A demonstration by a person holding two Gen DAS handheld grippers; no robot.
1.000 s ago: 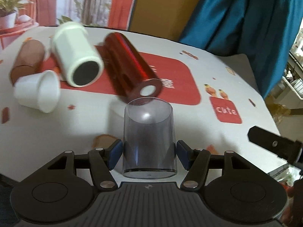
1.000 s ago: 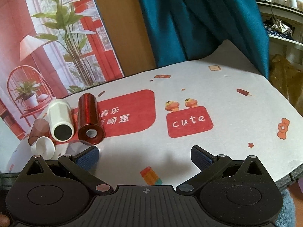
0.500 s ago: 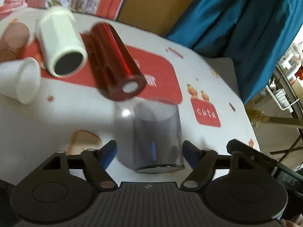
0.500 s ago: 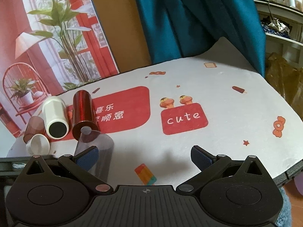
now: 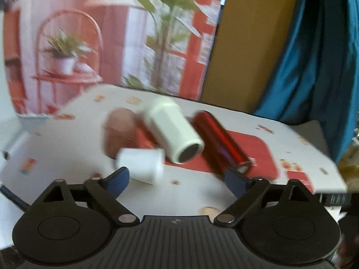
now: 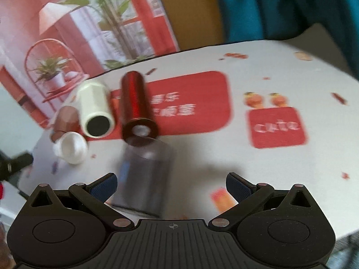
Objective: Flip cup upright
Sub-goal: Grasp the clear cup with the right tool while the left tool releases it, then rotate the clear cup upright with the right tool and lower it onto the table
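Observation:
A clear grey cup (image 6: pixel 143 177) stands on the table between my right gripper's fingers, nearer the left one; blur hides which end is up. My right gripper (image 6: pixel 171 185) is open around it without touching. My left gripper (image 5: pixel 177 177) is open and empty; the grey cup is out of its view. A small white cup (image 5: pixel 140 164) lies on its side just ahead of the left gripper's left finger; it also shows in the right wrist view (image 6: pixel 71 148). Both views are blurred.
A large white cup (image 6: pixel 95 109), a red metallic cylinder (image 6: pixel 135 109) and a brown cup (image 6: pixel 65 121) lie on their sides on the patterned tablecloth (image 6: pixel 269 168). A red room backdrop and a blue curtain (image 5: pixel 314 56) stand behind the table.
My left gripper let go of the grey cup, opened wide and drew back to the left. The right gripper moved in so the grey cup now stands between its fingers.

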